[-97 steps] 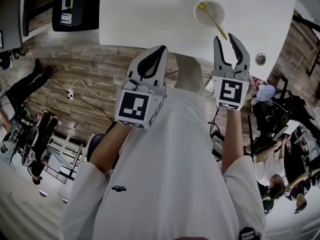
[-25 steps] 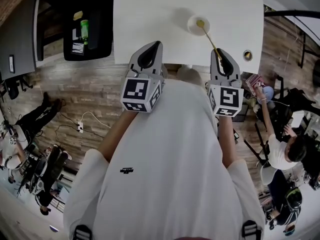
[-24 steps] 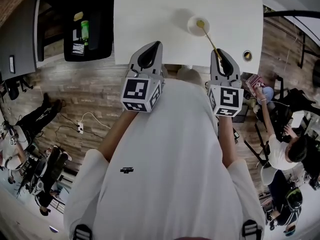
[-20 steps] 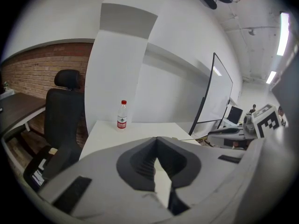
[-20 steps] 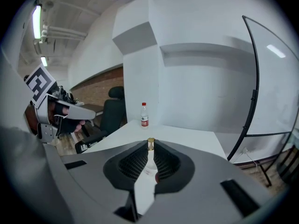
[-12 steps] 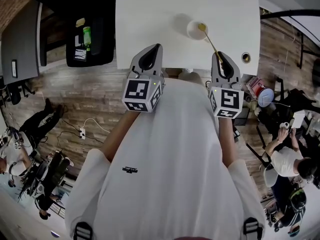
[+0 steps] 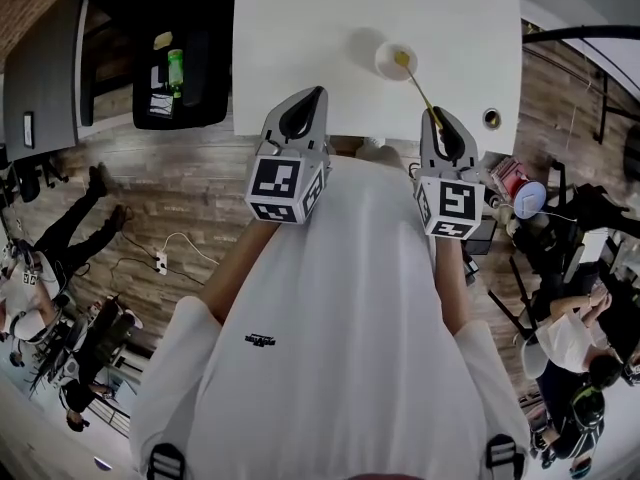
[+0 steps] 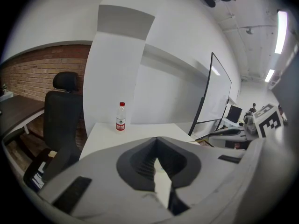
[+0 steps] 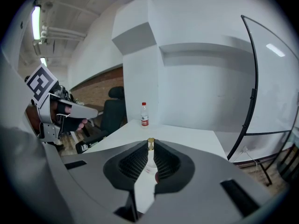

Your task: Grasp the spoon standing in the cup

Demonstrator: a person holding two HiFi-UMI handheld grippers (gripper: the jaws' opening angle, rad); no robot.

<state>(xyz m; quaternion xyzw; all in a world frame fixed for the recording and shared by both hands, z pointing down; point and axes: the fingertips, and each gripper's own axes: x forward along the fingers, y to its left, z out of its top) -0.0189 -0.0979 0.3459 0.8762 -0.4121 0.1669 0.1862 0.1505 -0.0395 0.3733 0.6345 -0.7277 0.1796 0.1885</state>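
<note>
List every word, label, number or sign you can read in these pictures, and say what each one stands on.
No text here can be read with certainty.
Water bottle, red label: the print is too small to read.
Shirt, small dark chest logo: too blurred to read.
Marker cubes: black-and-white square patterns, not words or numbers.

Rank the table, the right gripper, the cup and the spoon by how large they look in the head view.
1. table
2. right gripper, which looks bigger because it is nearer the camera
3. cup and spoon: not ranked, since the spoon looks longer and the cup wider
</note>
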